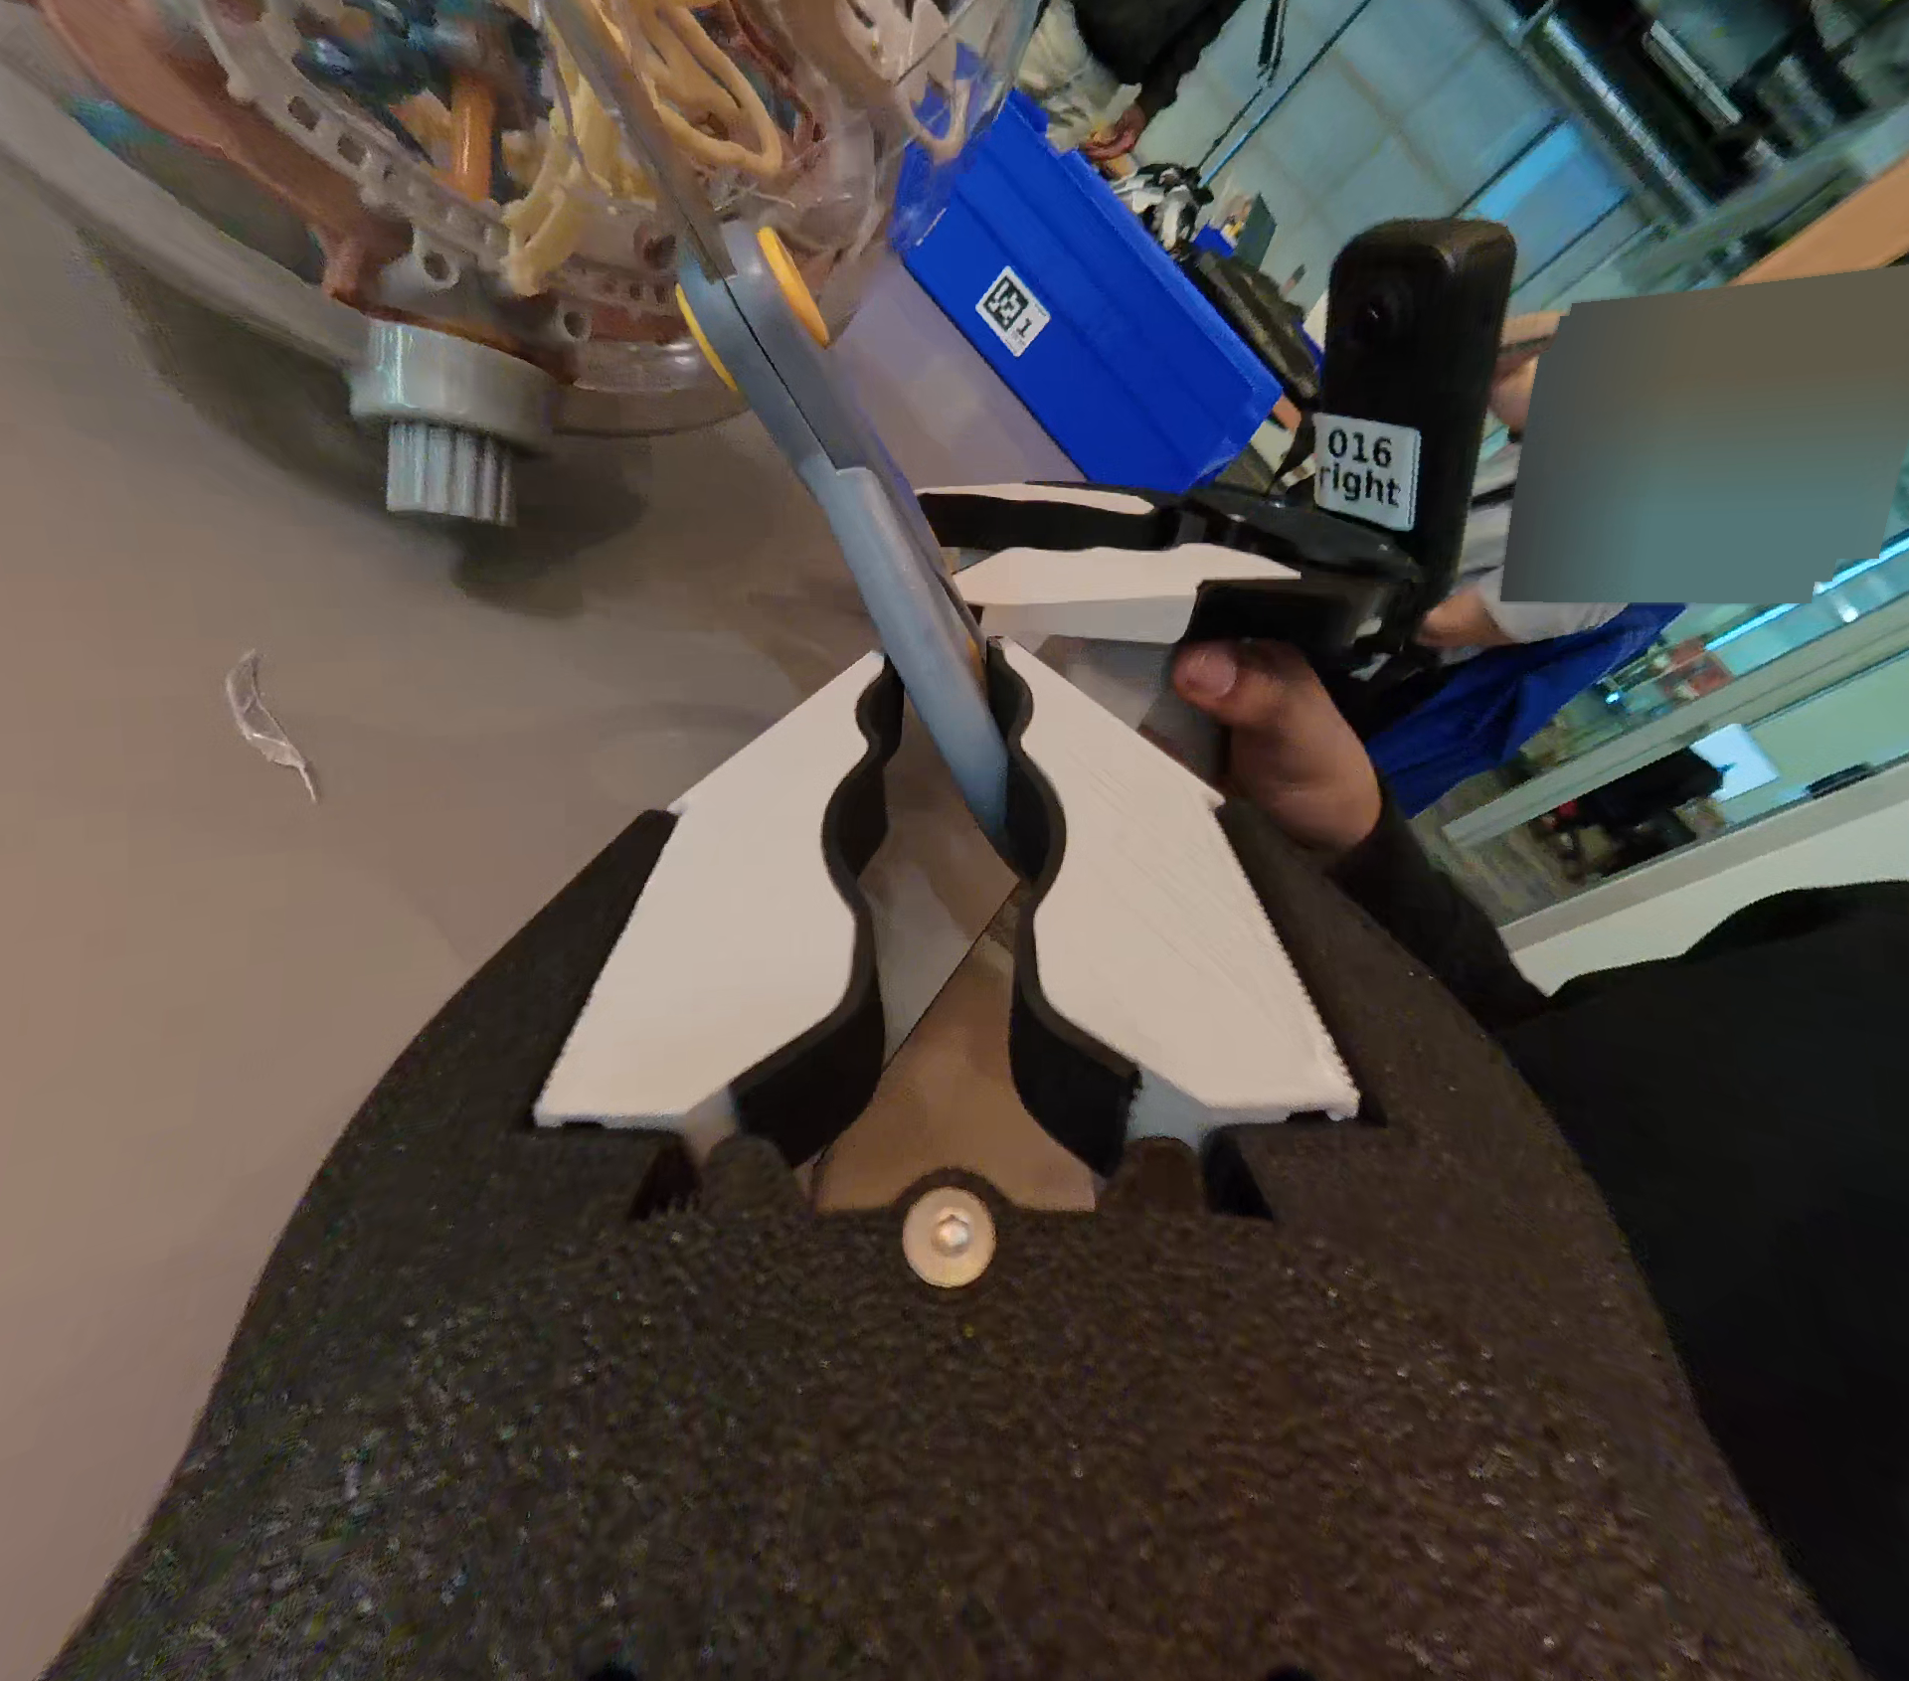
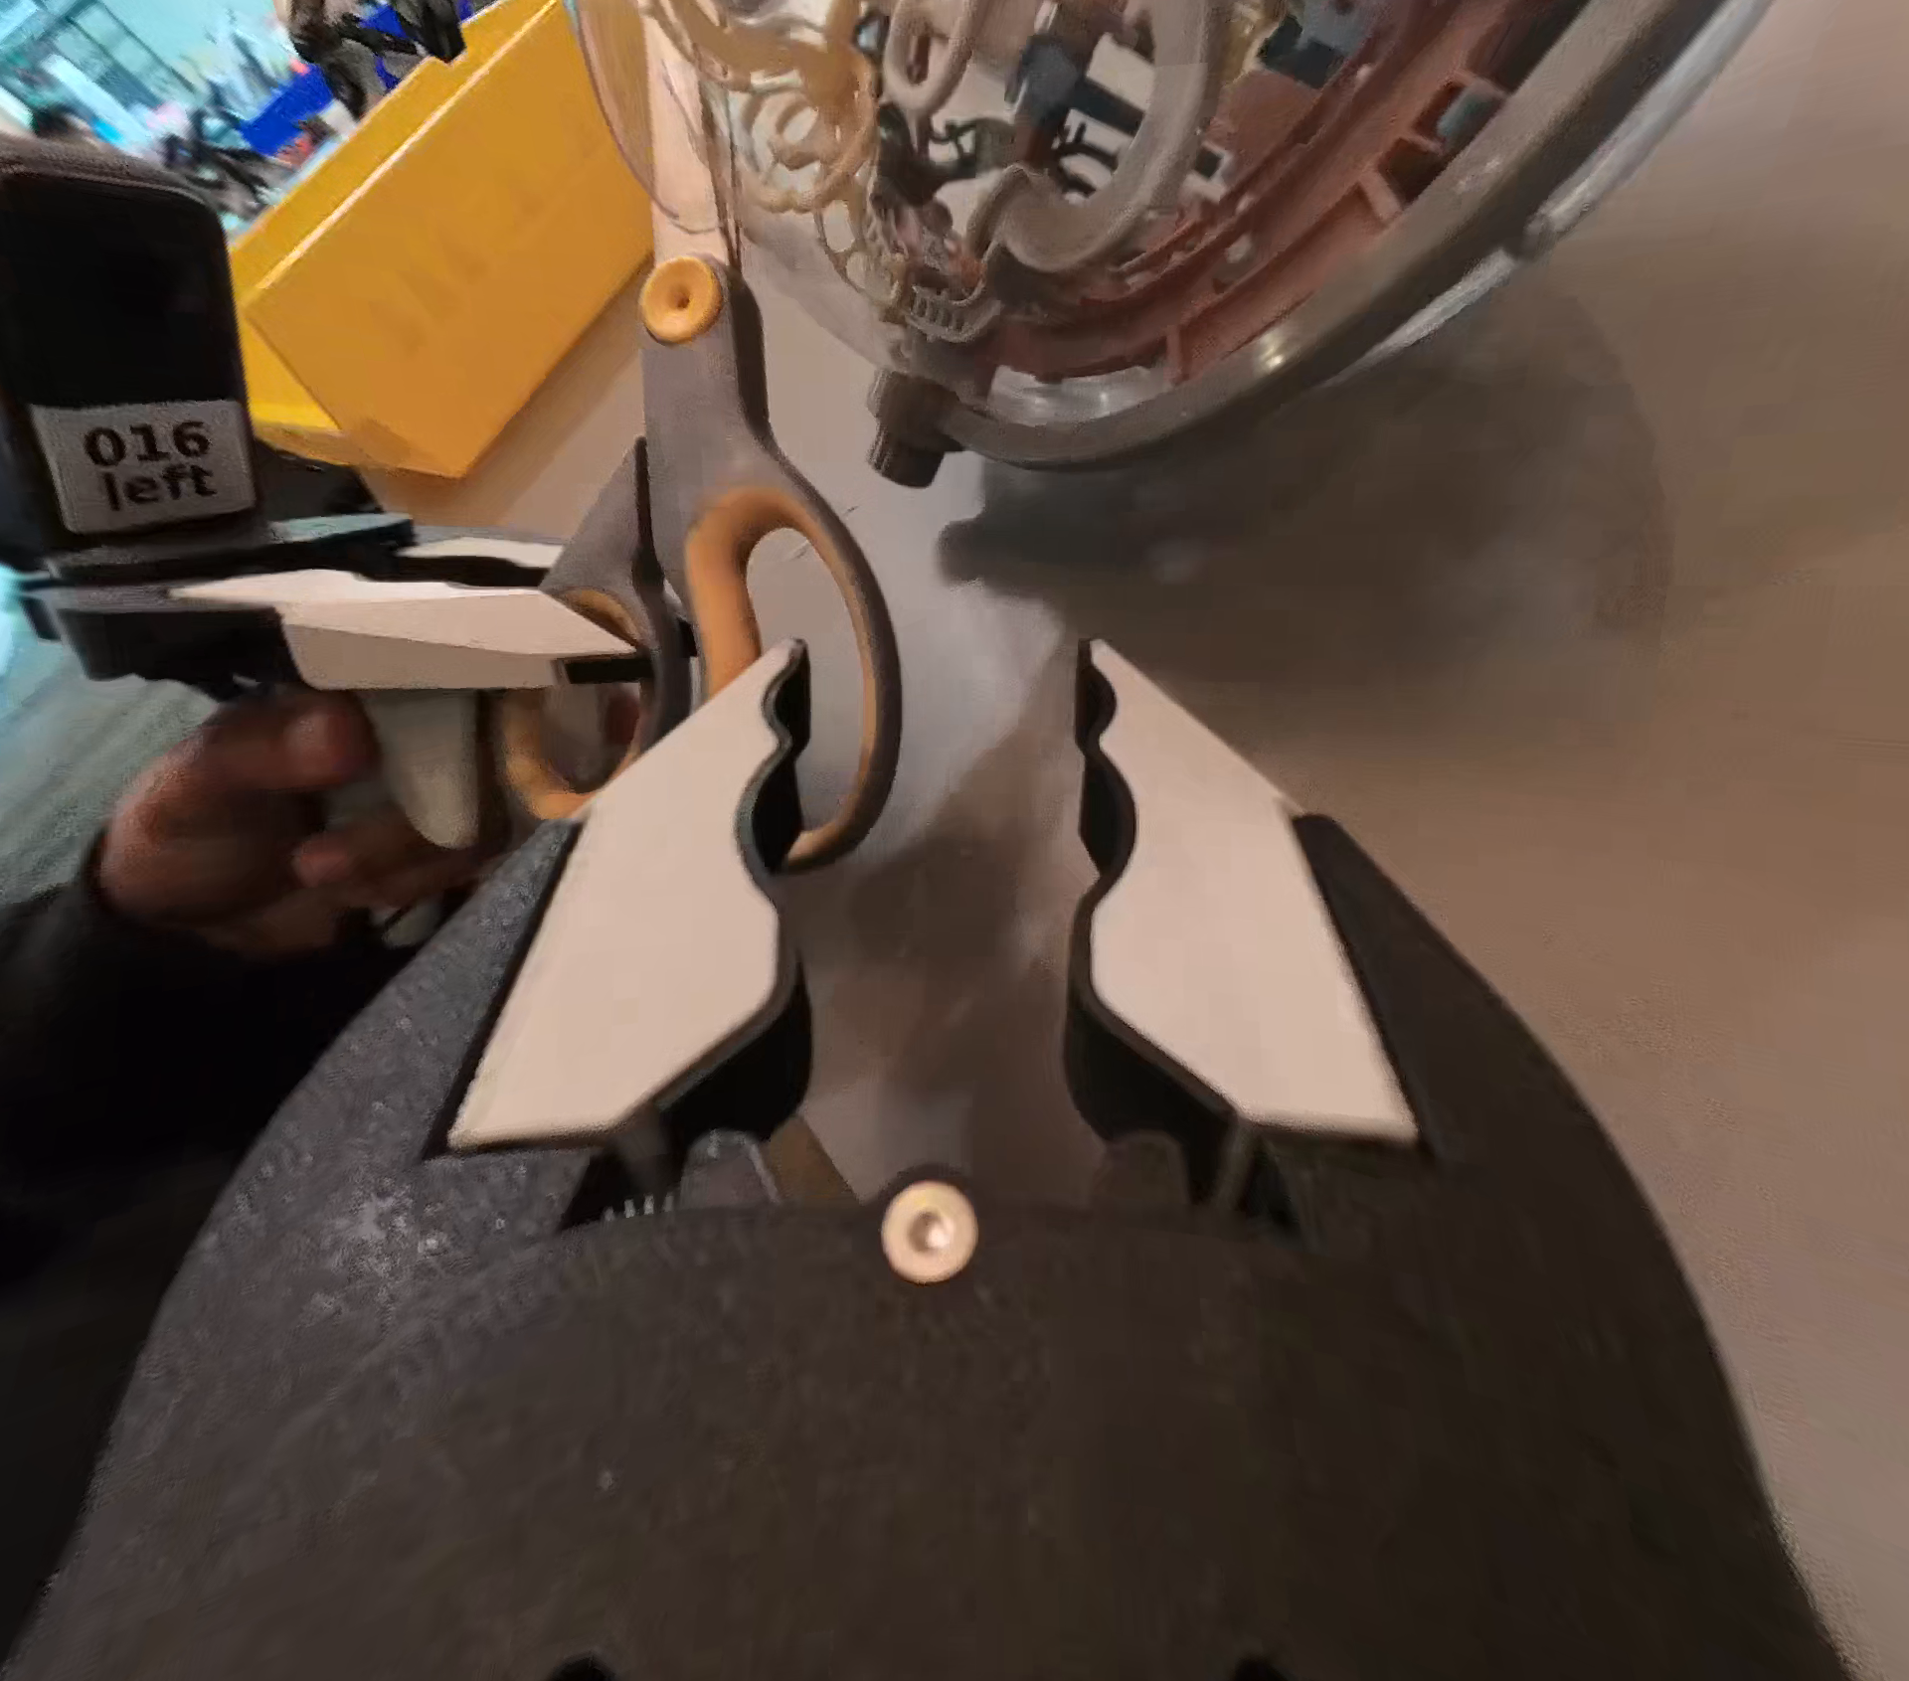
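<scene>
- The left gripper [image 1: 945, 707] was seen clamped on a pair of scissors [image 1: 826, 433], its two white fingers [image 1: 764, 888] drawn to a narrow gap with the grey handle pinched between the black pads.
- In the right wrist view, the same left gripper [image 2: 609, 635] was shown coming in from the left, its tips closed on the near handle loop of the scissors [image 2: 713, 433].
- The scissors were held upright, tilted slightly, with the yellow pivot above the handles and the blades reaching up beside a clear bowl [image 1: 640, 351].
- The right gripper [image 2: 940, 671] was held apart at a medium width, with nothing clasped between its fingers [image 2: 1209, 898].
- Its left fingertip was seen inside, or in front of, the far handle loop lined in yellow; whether contact was made could not be told.
- In the left wrist view, the right gripper [image 1: 1043, 552] was seen just beyond the scissors handle, approaching from the right.
- The clear bowl [image 2: 1395, 309], filled with cream, grey and pinkish plastic parts, was seen resting on a grey table [image 1: 258, 805] just beyond both grippers.
- A blue bin [image 1: 1085, 330] was seen far to the right, and a yellow bin [image 2: 434, 289] far to the left.
</scene>
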A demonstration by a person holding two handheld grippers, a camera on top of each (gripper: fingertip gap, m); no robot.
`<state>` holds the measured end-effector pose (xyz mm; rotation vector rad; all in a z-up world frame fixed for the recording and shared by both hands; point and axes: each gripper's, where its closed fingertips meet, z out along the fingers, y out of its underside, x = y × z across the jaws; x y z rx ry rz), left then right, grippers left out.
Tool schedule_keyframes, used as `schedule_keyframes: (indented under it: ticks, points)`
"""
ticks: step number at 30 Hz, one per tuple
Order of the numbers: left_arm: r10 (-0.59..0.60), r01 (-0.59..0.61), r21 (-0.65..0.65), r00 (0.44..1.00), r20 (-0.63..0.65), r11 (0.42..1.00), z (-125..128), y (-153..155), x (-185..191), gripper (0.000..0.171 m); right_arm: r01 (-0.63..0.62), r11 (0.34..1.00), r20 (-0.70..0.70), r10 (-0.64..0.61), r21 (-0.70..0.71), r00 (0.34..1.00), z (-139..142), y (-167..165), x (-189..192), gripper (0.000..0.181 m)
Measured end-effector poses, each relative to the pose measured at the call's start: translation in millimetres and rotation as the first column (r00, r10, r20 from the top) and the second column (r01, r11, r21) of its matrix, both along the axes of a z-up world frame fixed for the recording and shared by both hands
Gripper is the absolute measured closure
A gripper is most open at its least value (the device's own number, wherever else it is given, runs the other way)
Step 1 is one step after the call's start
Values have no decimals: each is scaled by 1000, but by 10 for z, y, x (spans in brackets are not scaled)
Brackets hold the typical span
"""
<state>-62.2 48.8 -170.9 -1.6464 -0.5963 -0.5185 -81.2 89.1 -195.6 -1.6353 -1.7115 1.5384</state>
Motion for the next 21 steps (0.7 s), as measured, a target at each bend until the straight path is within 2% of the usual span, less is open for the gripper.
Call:
schedule_keyframes:
  ticks: [3, 6, 9, 12, 21]
  points:
    - [-17, 17, 36, 1000, 7, 999, 84, -2, 36, 160, -69, 994, 52, 73, -84, 996, -32, -75, 45, 145]
    - [-31, 31, 32, 999, -5, 999, 109, 19, 61, 160, -141, 981, 19, 145, -132, 989, 41, -177, 98, 177]
    - [-33, 33, 3, 999, -18, 999, 80, 36, 72, 161, -97, 993, -6, 97, -62, 995, 38, -113, 82, 178]
    - [-78, 78, 1, 997, 29, 997, 73, 32, 136, 162, -2, 1000, -37, 3, 30, 999, 60, 82, 43, 176]
    - [-105, 105, 42, 994, 11, 994, 209, -31, 182, 163, 103, 993, -113, -95, 64, 989, 226, 305, 28, 173]
